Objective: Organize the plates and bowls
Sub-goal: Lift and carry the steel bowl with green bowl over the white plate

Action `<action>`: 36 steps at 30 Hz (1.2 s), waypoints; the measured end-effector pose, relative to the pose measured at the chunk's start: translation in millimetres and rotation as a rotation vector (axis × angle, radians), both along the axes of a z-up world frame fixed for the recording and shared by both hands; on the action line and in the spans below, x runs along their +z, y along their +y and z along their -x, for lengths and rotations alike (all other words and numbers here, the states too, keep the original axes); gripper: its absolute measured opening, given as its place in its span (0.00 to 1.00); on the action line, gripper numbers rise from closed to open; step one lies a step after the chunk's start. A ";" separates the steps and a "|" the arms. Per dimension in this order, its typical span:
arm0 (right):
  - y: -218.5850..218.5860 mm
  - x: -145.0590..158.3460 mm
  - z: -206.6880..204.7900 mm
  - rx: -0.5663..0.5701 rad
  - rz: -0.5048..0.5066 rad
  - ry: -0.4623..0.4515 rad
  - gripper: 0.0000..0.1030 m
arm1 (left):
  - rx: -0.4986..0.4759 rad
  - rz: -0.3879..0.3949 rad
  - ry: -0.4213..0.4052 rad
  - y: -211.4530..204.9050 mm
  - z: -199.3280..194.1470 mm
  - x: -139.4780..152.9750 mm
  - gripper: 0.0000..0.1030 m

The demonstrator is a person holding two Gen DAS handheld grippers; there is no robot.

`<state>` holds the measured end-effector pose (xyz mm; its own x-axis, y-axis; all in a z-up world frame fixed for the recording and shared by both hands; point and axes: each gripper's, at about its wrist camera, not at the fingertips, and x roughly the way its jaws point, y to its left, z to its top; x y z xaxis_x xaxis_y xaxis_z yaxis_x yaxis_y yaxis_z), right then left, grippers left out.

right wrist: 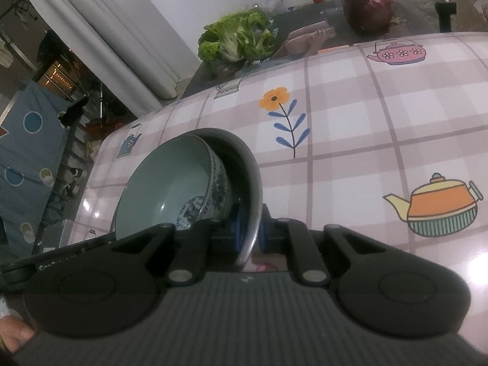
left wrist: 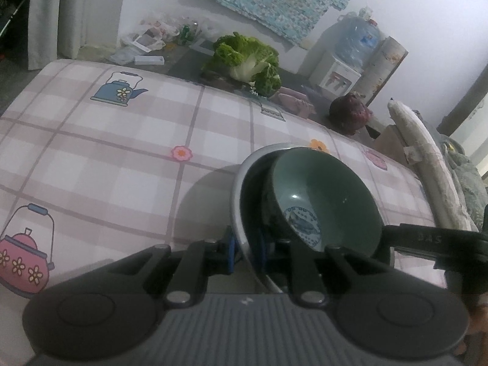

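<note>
Both grippers are pinching the rim of the same metal pan (left wrist: 241, 195): the left gripper (left wrist: 247, 251) has its blue pads closed on one edge, and the right gripper (right wrist: 248, 233) is clamped on the opposite edge. A green bowl (left wrist: 323, 195) with a blue pattern sits tilted inside the pan, above the checked tablecloth (left wrist: 122, 140). Farther back, a cabbage (left wrist: 247, 58) and a red onion (left wrist: 349, 114) sit past the cloth's edge.

Green bowl (left wrist: 320, 195) hides the metal basin's (left wrist: 241, 189) inside (bottom unseen); tool tips hidden.
</note>
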<state>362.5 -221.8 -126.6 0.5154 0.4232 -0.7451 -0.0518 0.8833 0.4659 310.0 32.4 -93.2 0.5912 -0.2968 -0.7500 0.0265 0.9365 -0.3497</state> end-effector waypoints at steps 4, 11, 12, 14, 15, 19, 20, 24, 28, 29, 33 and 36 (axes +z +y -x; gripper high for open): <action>0.0 1.5 1.2 0.001 -0.002 -0.005 0.10 | 0.005 0.002 0.003 0.3 1.7 0.7 0.15; 0.9 2.0 1.9 0.000 -0.003 -0.013 0.10 | 0.011 0.002 -0.003 0.3 2.9 3.2 0.15; 0.9 2.5 2.2 0.001 -0.003 -0.016 0.10 | 0.012 0.002 -0.007 0.4 3.2 4.4 0.15; 1.2 4.3 2.5 0.001 -0.005 -0.022 0.10 | 0.014 0.004 -0.011 1.3 3.8 5.9 0.15; 1.2 5.2 2.5 0.001 -0.007 -0.024 0.10 | 0.016 0.005 -0.014 1.5 3.9 7.3 0.15; 1.5 11.0 3.3 0.003 -0.008 -0.035 0.10 | 0.017 0.006 -0.026 1.7 5.2 12.3 0.15; 1.9 12.8 3.3 0.004 -0.007 -0.039 0.10 | 0.017 0.006 -0.029 1.9 5.6 13.5 0.15; 2.5 19.1 4.0 0.007 -0.006 -0.050 0.10 | 0.020 0.008 -0.040 2.9 7.1 19.6 0.15; 2.4 27.2 6.4 0.008 -0.005 -0.062 0.10 | 0.021 0.012 -0.049 3.2 9.8 27.2 0.15; 2.4 29.6 7.6 0.009 -0.004 -0.065 0.10 | 0.022 0.012 -0.051 3.4 10.9 29.1 0.14; 2.2 41.2 14.0 0.013 -0.003 -0.082 0.10 | 0.020 0.011 -0.067 3.0 18.0 39.5 0.14; 1.6 50.6 20.5 0.011 -0.007 -0.089 0.10 | 0.022 0.016 -0.077 3.0 26.9 49.2 0.14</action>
